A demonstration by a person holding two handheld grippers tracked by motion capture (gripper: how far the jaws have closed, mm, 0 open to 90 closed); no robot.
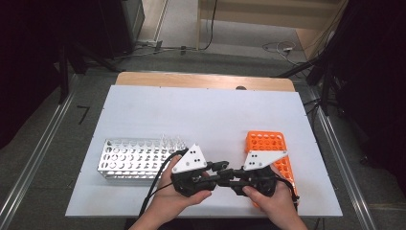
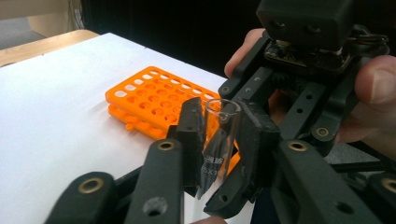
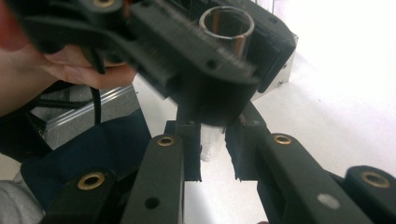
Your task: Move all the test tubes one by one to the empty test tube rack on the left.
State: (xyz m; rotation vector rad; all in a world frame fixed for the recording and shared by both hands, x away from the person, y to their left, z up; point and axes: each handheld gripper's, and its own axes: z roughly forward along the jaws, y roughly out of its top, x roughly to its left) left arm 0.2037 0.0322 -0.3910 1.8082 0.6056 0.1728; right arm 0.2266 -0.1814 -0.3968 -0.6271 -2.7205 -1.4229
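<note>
The left claw (image 2: 215,140) is clamped on a clear glass tube (image 2: 218,140): in the left gripper view its two pads press the tube's sides, the open mouth of the tube standing just above the pad tops and the printed lower part slanting down between them. The right claw (image 3: 212,156) is closed on the same tube from the other end; in the right gripper view the rounded bottom of the tube (image 3: 210,144) sits between its pads, which stand only as far apart as the tube is wide. The left claw crosses above it there, with the tube's round mouth showing between that claw's pads.

In the high view the two claws meet tip to tip, left claw (image 1: 216,168) and right claw (image 1: 229,176), just above the near edge of the white desk (image 1: 201,115). The tube itself is too small to make out in that view. The meeting point lies just left of the orange rack (image 1: 268,143), which lies flat on the desk; the right hand (image 1: 268,196) covers the near end of that rack. A metal rack (image 1: 129,160) stands well to the left of the orange rack, beyond the left hand (image 1: 177,196).
</note>
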